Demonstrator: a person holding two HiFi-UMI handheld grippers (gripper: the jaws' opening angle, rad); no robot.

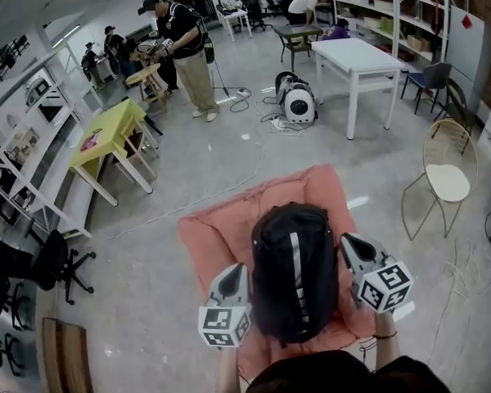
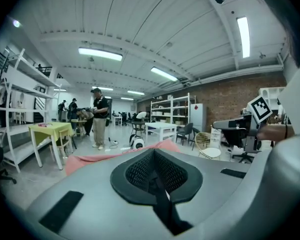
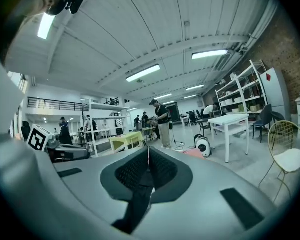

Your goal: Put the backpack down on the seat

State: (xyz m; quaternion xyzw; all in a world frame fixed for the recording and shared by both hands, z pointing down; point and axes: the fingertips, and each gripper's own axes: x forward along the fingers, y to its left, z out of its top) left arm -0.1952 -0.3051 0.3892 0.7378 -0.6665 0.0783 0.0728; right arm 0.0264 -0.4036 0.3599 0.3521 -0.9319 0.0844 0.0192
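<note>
The black backpack (image 1: 295,268) lies lengthwise on the pink cushioned seat (image 1: 209,236), a grey stripe running down its middle. My left gripper (image 1: 233,275) sits close beside the pack's left flank and my right gripper (image 1: 349,244) beside its right flank. Both point away from me, over the seat. In the left gripper view the left gripper (image 2: 154,171) has its black pads pressed together with nothing visible between them. The right gripper (image 3: 148,166) looks the same in the right gripper view. A strip of the pink seat (image 2: 90,159) shows beyond the left jaws.
A wire chair with a white pad (image 1: 446,178) stands to the right, a white table (image 1: 356,56) beyond it. A white round machine (image 1: 297,101) and cables lie on the floor ahead. A yellow-green table (image 1: 106,133) and a black office chair (image 1: 53,260) are on the left. A person (image 1: 188,47) stands further off.
</note>
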